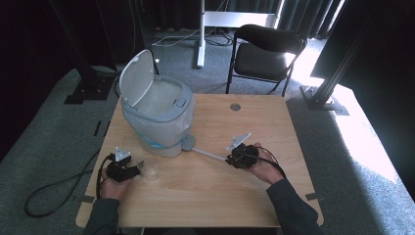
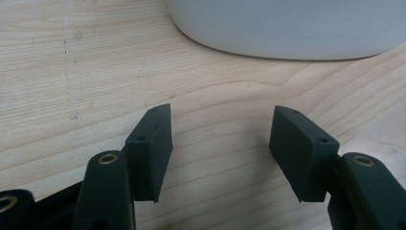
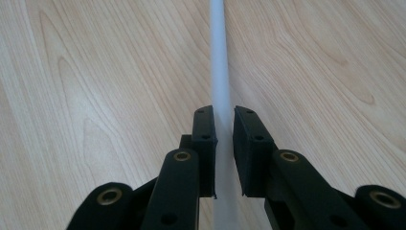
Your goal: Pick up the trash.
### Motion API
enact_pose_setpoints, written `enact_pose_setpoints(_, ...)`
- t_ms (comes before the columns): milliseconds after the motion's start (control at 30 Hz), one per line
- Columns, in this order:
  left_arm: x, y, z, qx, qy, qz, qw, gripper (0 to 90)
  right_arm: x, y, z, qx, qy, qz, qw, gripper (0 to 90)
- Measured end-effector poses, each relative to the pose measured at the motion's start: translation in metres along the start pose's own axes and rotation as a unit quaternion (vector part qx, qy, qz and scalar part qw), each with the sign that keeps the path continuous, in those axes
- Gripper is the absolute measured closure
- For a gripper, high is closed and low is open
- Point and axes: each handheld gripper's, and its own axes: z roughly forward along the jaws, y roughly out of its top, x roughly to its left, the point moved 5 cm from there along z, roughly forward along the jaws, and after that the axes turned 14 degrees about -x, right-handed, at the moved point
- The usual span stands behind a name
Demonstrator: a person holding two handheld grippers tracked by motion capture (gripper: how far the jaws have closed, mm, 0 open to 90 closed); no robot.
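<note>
The right tongs [image 1: 234, 159] are seen closed around a thin white rod [image 3: 220, 72], whose length runs straight up between the two black jaws in the right gripper view; the pads sit against it on both sides, so the rod is grasped. In the high view this white rod [image 1: 208, 154] is laid slantwise across the middle of the surface, and its far end carries a small grey head [image 1: 187, 143] that lies touching or just beside the foot of the grey bin [image 1: 161, 115]. Whether the rod rests on the wood or is lifted slightly cannot be told.

The left tongs [image 1: 131, 171] are held wide apart and released, with only bare wood shown between the jaws in the left gripper view. The rounded lower wall of the bin [image 2: 297, 28] is seen just ahead of them. In the high view a small clear cup [image 1: 151, 170] stands just beside their tips, on the side toward the middle; contact cannot be judged.

The surface [image 1: 254, 196] is a light wooden top. The bin stands at its far left part, lined with a pale bag, its lid [image 1: 135, 77] swung upright and open. Beyond the surface a black chair [image 1: 266, 54] is placed on grey carpet, dark curtains are hung behind, and a black cable [image 1: 54, 191] is trailed over the floor at the left
</note>
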Motion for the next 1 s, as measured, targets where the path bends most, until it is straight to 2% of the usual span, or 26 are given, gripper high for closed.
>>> enact_pose_setpoints(333, 0.000, 0.000, 0.000, 0.000, 0.000, 0.000, 1.0000, 40.7, -0.008, -0.006, -0.011, 0.006, -0.015, 0.003, 0.9999, 79.7)
enact_pose_setpoints(633, 0.000, 0.000, 0.000, 0.000, 0.000, 0.000, 1.0000, 40.7, -0.023, -0.006, -0.023, -0.011, -0.043, 0.021, 0.9988, 79.7)
enact_pose_setpoints(1000, 0.000, 0.000, 0.000, -0.001, 0.000, 0.000, 1.0000, 40.6, -0.028, -0.001, -0.027, -0.025, -0.060, 0.030, 0.9974, 79.7)
